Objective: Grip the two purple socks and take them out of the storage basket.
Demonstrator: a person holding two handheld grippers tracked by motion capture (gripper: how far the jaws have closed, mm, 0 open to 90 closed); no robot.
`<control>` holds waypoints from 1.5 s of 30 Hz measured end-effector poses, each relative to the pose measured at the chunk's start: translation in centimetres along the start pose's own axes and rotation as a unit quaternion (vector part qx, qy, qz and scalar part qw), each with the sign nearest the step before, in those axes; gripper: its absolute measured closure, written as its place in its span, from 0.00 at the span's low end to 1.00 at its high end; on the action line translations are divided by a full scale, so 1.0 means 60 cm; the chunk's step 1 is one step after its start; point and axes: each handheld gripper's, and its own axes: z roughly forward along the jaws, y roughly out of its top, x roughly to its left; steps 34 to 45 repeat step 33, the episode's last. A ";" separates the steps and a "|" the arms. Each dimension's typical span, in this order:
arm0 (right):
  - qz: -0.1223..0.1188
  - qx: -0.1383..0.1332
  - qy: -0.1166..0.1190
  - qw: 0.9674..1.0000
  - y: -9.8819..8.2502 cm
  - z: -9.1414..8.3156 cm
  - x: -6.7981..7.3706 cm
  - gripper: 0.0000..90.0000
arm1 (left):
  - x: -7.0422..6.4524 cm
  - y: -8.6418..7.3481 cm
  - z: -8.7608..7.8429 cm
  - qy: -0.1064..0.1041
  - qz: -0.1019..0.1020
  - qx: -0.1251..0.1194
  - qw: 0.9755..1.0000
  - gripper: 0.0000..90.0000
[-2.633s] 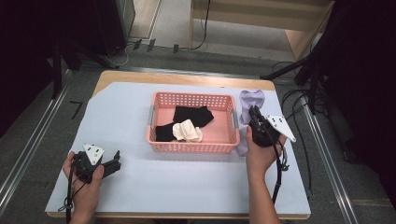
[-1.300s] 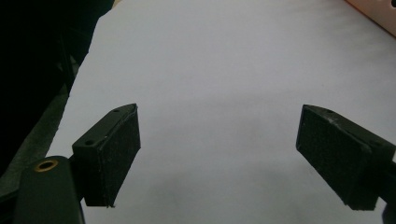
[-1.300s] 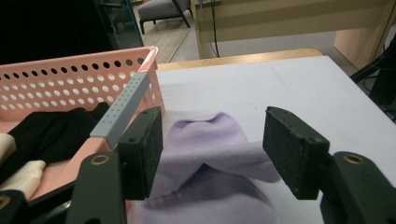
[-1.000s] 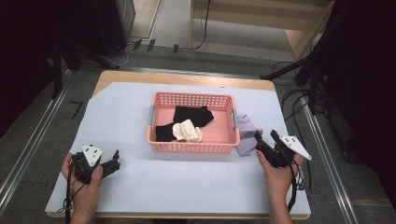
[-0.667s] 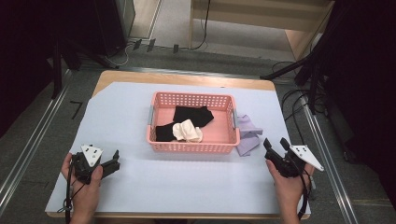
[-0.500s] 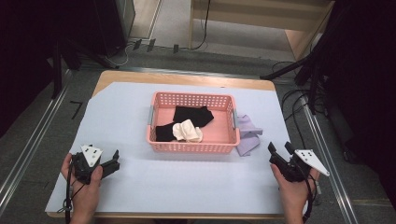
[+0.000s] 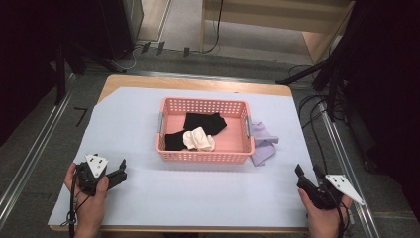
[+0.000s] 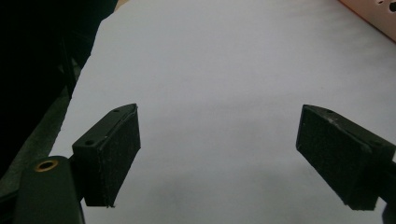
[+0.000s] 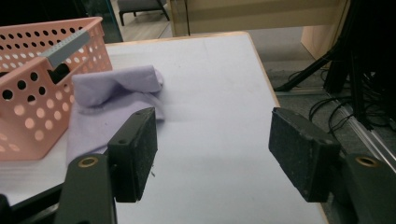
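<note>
A pink perforated basket (image 7: 171, 156) stands at the middle of the table and holds black cloth (image 7: 204, 121) and a cream cloth (image 7: 198, 140). A crumpled lilac cloth (image 7: 262, 141) lies on the table against the basket's right side; the right gripper view has this lilac cloth (image 9: 109, 100) ahead and to the left, beside the basket (image 9: 37, 88). My right gripper (image 7: 307, 174) is near the table's front right corner, open and empty (image 9: 212, 147). My left gripper (image 7: 122, 169) rests at the front left, open and empty (image 8: 219, 156) over the bare mat.
A pale blue mat (image 7: 198, 198) covers the table. The right table edge (image 9: 275, 100) runs close beside my right gripper, with cables and tripod legs (image 7: 327, 89) on the floor beyond. A metal rail (image 7: 29, 158) lines the floor on the left.
My right gripper has drawn back from the lilac cloth toward the front right corner, empty. The cloth stays beside the basket. The left gripper has not moved.
</note>
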 end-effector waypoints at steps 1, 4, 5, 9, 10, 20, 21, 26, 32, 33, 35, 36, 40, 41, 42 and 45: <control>-0.002 -0.001 -0.002 1.000 -0.001 -0.002 -0.002 0.36 | 0.000 0.000 0.000 0.000 0.000 0.000 1.000 0.16; -0.005 -0.002 -0.008 1.000 -0.007 -0.011 -0.011 0.37 | 0.000 0.000 0.000 0.001 0.001 0.002 1.000 0.16; 0.003 0.000 -0.018 1.000 -0.014 -0.015 -0.019 0.37 | -0.001 0.000 0.001 0.001 0.001 0.002 1.000 0.16; 0.022 0.011 -0.024 0.999 -0.025 -0.013 -0.028 0.39 | -0.001 0.000 0.002 0.002 0.004 0.003 1.000 0.16; 0.030 0.017 -0.024 0.999 -0.024 -0.012 -0.028 0.39 | -0.001 0.001 0.002 0.002 0.005 0.003 1.000 0.16; 0.025 0.043 -0.023 0.998 -0.021 -0.003 -0.028 0.40 | -0.002 0.000 0.001 0.000 0.003 -0.001 1.000 0.16; 0.025 0.043 -0.023 0.998 -0.021 -0.003 -0.028 0.40 | -0.002 0.000 0.001 0.000 0.003 -0.001 1.000 0.16; 0.024 0.052 -0.021 0.998 -0.021 -0.001 -0.028 0.40 | -0.002 0.000 0.001 0.001 0.005 0.001 1.000 0.16; 0.027 0.047 -0.019 0.998 -0.021 -0.001 -0.030 0.40 | -0.002 0.000 0.001 0.000 0.005 0.000 1.000 0.16; 0.029 0.050 -0.020 0.998 -0.021 -0.001 -0.029 0.41 | -0.002 0.000 0.001 0.000 0.005 0.000 1.000 0.16; 0.029 0.050 -0.020 0.998 -0.021 -0.001 -0.029 0.41 | -0.002 0.000 0.001 0.000 0.005 0.000 1.000 0.16; 0.029 0.050 -0.020 0.998 -0.021 -0.001 -0.029 0.41 | -0.002 0.000 0.001 0.000 0.005 0.000 1.000 0.16; 0.029 0.050 -0.020 0.998 -0.021 -0.001 -0.029 0.41 | -0.002 0.000 0.001 0.000 0.005 0.000 1.000 0.16; 0.029 0.050 -0.020 0.998 -0.021 -0.001 -0.029 0.41 | -0.002 0.000 0.001 0.000 0.005 0.000 1.000 0.16; 0.029 0.050 -0.020 0.998 -0.021 -0.001 -0.029 0.41 | -0.002 0.000 0.001 0.000 0.005 0.000 1.000 0.16; 0.029 0.050 -0.020 0.998 -0.021 -0.001 -0.029 0.41 | -0.002 0.000 0.001 0.000 0.005 0.000 1.000 0.16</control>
